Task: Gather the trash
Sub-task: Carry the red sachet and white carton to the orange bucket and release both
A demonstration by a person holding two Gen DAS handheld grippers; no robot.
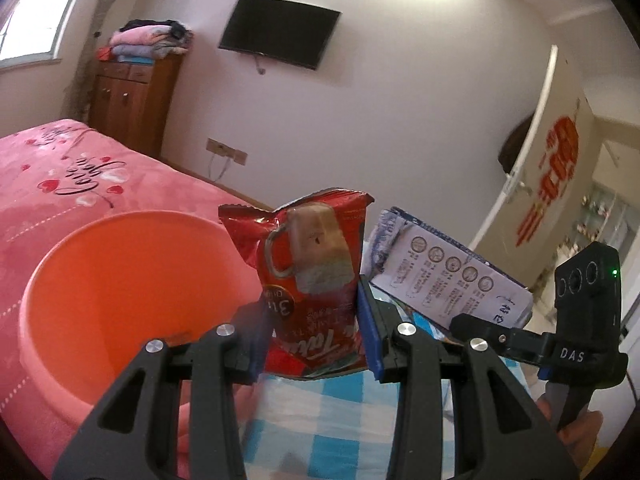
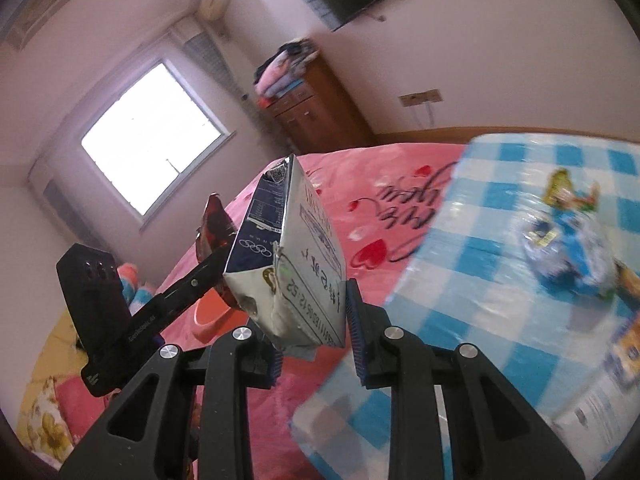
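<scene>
Bedroom, pink bed. Left hand-held gripper clamped on red packet, held up; orange bin at its 9 o'clock. Right hand-held gripper pinching milk carton aloft; more wrappers on checked cloth, 3 o'clock.

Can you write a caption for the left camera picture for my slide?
Left tool clamps a red snack packet beside an orange bin.
</scene>
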